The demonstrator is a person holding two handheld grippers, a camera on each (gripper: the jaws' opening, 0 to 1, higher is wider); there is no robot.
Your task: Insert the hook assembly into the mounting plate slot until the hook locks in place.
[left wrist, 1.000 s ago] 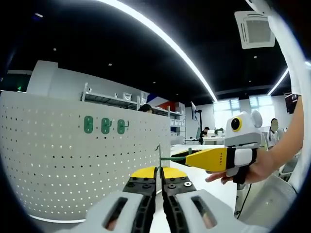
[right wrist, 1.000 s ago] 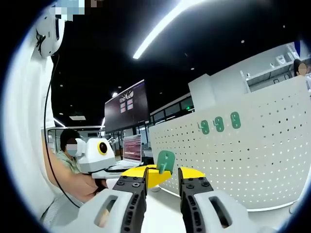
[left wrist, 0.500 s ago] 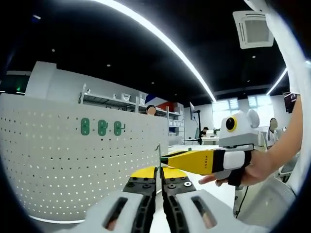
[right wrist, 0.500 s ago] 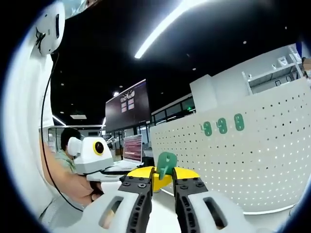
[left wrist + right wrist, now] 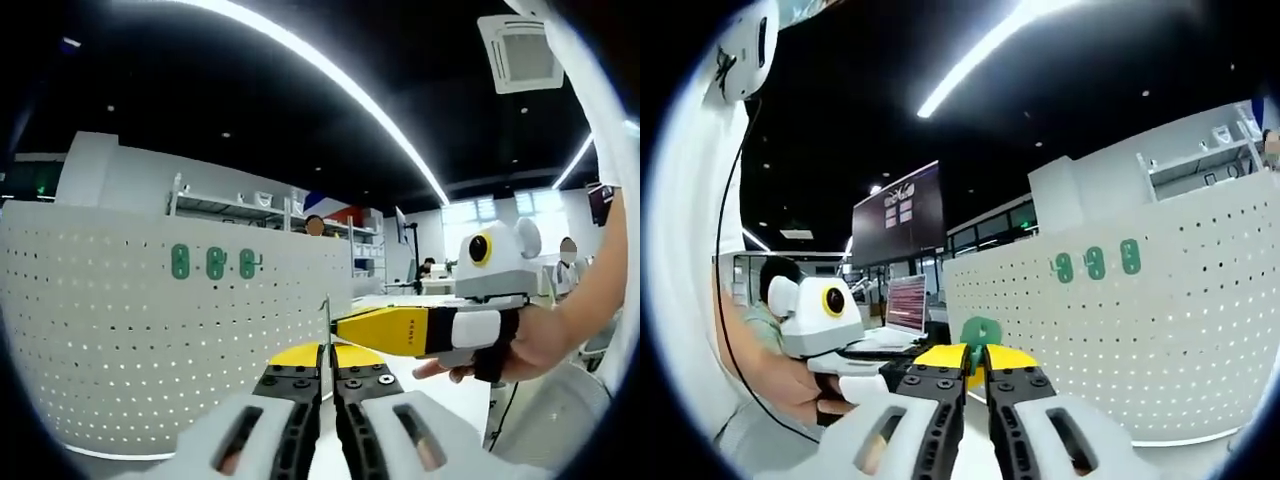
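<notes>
my left tongs (image 5: 327,372) are raised level in front of the white pegboard (image 5: 130,330), clamped on the thin edge of a green hook piece (image 5: 326,325), and my right tongs (image 5: 975,362) meet them from the side, jaws pressed together on the same green piece (image 5: 980,330) (my hand (image 5: 520,345) wraps the right handle). three green hooks (image 5: 215,262) sit in a row on the pegboard, well apart from the one i hold.

My left gripper (image 5: 327,375) points forward with its jaws pressed nearly together, a thin green plate (image 5: 325,322) standing edge-on between the tips. My right gripper (image 5: 975,372) has its jaws drawn close as well, meeting at the foot of that plate. In the left gripper view, my right hand (image 5: 520,345) grips the right gripper's handle, its yellow jaws reaching the plate from the right.
</notes>
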